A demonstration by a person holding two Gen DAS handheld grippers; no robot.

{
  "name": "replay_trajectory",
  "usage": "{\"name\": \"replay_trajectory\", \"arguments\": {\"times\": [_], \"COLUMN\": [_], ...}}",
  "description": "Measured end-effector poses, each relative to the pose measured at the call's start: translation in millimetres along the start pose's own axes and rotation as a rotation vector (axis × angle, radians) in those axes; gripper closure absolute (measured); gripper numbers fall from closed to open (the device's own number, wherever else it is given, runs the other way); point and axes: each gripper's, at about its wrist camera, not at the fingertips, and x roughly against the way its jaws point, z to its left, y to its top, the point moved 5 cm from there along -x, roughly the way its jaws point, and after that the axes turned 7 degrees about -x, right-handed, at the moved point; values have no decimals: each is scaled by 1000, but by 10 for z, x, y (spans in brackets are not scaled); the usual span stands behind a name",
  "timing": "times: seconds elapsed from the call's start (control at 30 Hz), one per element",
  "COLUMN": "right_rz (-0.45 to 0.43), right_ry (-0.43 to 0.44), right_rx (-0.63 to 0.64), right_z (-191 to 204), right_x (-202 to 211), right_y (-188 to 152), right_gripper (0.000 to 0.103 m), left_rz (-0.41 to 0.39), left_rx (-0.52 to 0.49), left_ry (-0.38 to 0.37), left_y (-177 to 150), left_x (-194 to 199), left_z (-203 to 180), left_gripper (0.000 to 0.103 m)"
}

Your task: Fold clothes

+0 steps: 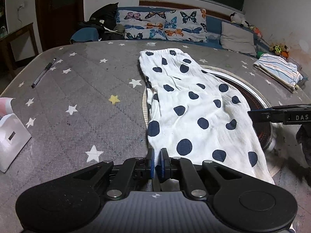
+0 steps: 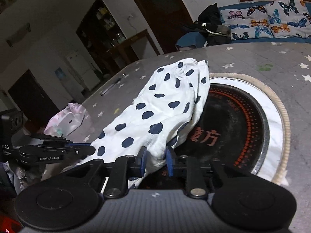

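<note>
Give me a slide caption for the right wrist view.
Right gripper clamps the polka-dot garment's near hem beside the round heater.

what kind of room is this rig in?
Likely a lived-in home living room or bedroom. A butterfly-print cushion and stuffed toys sit on a blue sofa behind the star-print covered table, which has a built-in round heater.

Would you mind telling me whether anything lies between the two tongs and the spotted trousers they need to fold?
Nothing visible does. The right tongs are shut on the near hem of the spotted trousers, and the left tongs are shut at the hem's other corner. The far half of the trousers lies partly over a round black plate.
</note>
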Motion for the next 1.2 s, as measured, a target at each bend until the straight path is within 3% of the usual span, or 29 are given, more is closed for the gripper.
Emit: {"name": "replay_trajectory", "arguments": {"times": [0.03, 0.27, 0.47, 0.63, 0.73, 0.9, 1.07, 1.2], "right_rz": [-13, -122, -106, -87, -62, -24, -65, -63], "right_ry": [-10, -108, -118, -53, -11, 2, 12, -29], "right_rx": [8, 71, 83, 15, -9, 2, -18, -36], "right_z": [16, 146, 162, 95, 57, 91, 71, -44], "right_x": [8, 221, 286, 268, 230, 121, 221, 300], "right_y": [2, 102, 125, 212, 300, 392, 434, 350], "right_gripper": [100, 101, 101, 98, 98, 98, 96, 96], "left_rz": [1, 11, -36, -108, -103, -57, -19, -2], "left_rx": [-1, -23, -84, -192, -285, -357, -405, -378], "left_ry": [3, 35, 59, -61, -137, -176, -160, -163], "left_y": [2, 20, 179, 417, 457, 443, 387, 360], "left_x": [-2, -3, 159, 291, 203, -92, -313, -383], "left_z": [-3, -26, -127, -593, -973, -1360, -1498, -1424], "left_gripper": [94, 90, 85, 82, 70, 65, 66, 78]}}
